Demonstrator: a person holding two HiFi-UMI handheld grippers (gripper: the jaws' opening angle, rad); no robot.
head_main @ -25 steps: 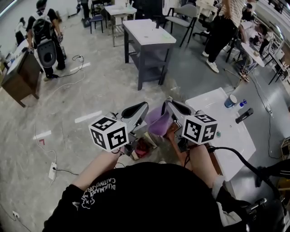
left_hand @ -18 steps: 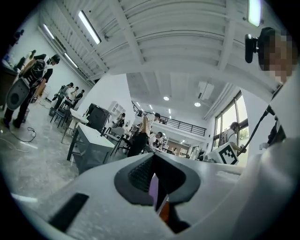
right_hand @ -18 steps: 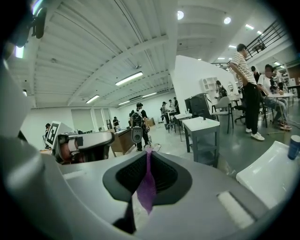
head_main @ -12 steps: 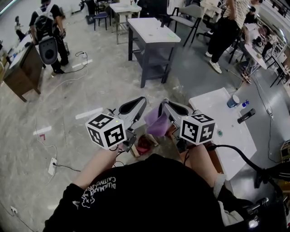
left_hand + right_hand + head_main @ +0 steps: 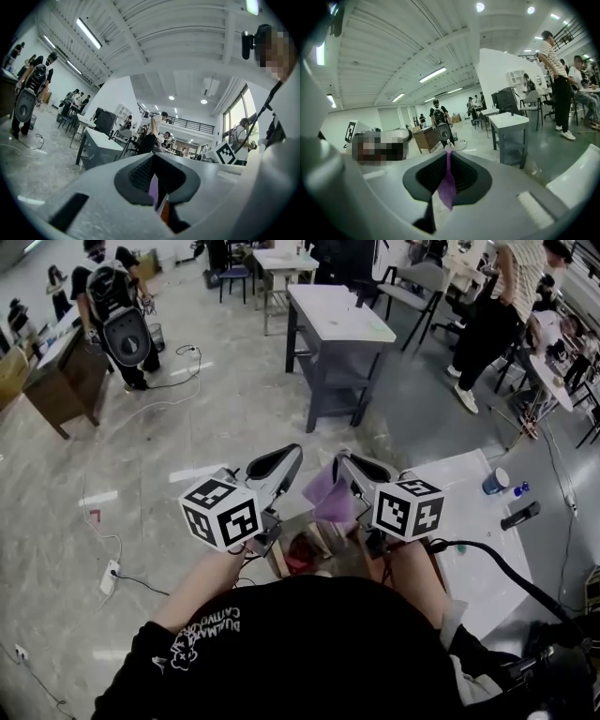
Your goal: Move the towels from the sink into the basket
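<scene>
A thin purple towel (image 5: 328, 493) hangs from my right gripper (image 5: 340, 461), whose jaws are shut on its top edge. In the right gripper view the purple towel (image 5: 448, 185) runs as a narrow strip between the closed pads of my right gripper (image 5: 449, 157). My left gripper (image 5: 290, 455) is held level beside it, a little to the left, apart from the cloth. In its own view my left gripper (image 5: 155, 161) is shut with nothing clamped; a purple sliver shows through the gap below. Below the grippers lies something red (image 5: 300, 551); I cannot tell if it is in a basket.
A white table (image 5: 469, 540) stands at my right with a blue cup (image 5: 495, 481) and a black object (image 5: 520, 516). A grey table (image 5: 339, 317) stands ahead on the concrete floor. People stand at the far left and far right. A cable (image 5: 112, 568) lies at the left.
Both grippers stay raised side by side. The purple towel hangs narrower than a second ago. The head view has tilted, so the room sits lower in the picture.
</scene>
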